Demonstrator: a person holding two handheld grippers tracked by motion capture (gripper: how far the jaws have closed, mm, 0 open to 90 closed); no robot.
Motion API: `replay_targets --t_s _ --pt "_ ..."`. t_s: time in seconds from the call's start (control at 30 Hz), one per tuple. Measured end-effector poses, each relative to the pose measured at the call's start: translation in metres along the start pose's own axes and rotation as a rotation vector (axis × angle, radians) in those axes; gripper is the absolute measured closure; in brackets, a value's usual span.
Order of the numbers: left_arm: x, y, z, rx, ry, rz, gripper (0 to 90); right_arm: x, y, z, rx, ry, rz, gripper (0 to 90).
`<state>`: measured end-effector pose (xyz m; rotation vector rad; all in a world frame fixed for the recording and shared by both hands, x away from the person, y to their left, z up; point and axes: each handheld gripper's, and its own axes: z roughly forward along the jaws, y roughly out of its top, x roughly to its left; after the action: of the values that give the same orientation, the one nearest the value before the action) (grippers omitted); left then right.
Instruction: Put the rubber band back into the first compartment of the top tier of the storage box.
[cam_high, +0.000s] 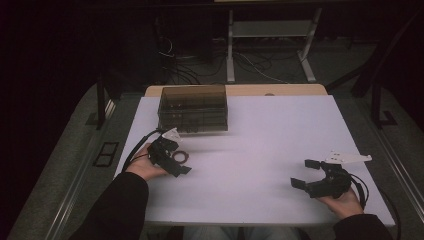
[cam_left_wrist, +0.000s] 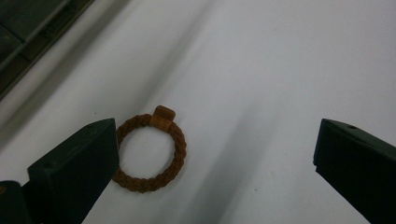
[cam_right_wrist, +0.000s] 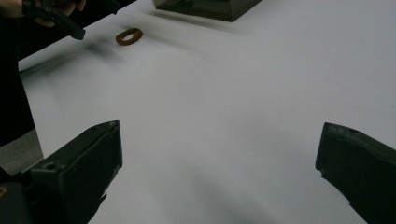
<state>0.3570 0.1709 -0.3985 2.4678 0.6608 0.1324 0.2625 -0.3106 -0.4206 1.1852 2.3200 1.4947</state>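
Surface: white table top (cam_high: 260, 150) in a dark room.
Right gripper (cam_high: 306, 174): nearest you, low on your right, jaws spread wide, holding nothing.
Left gripper (cam_high: 181, 159): your left hand hovers it over the brown braided cord ring (cam_left_wrist: 150, 154); jaws wide apart, one beside the ring, nothing gripped.
Ring position: flat on the table, just before the smoky translucent plastic box (cam_high: 193, 107).
Progress: approach made; you likely have closing, lifting and placing left.
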Motion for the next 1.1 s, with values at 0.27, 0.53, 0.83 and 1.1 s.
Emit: replay_targets --t_s 0.27,0.53,0.83,1.1 --pt "0.003 -0.001 0.005 0.03 0.004 0.009 5.8 0.0 0.0 0.0 0.005 0.0 -0.003 0.3" --pt "0.006 -0.003 0.007 0.045 0.012 0.02 12.2 0.0 0.0 0.0 0.008 0.002 -0.008 0.3" --pt "0.007 -0.003 0.014 0.069 -0.002 0.019 13.4 0.0 0.0 0.001 0.011 0.003 -0.006 0.3" --pt "0.008 -0.004 0.016 0.08 -0.012 0.026 19.9 0.0 -0.001 0.001 0.015 0.003 -0.008 0.3"
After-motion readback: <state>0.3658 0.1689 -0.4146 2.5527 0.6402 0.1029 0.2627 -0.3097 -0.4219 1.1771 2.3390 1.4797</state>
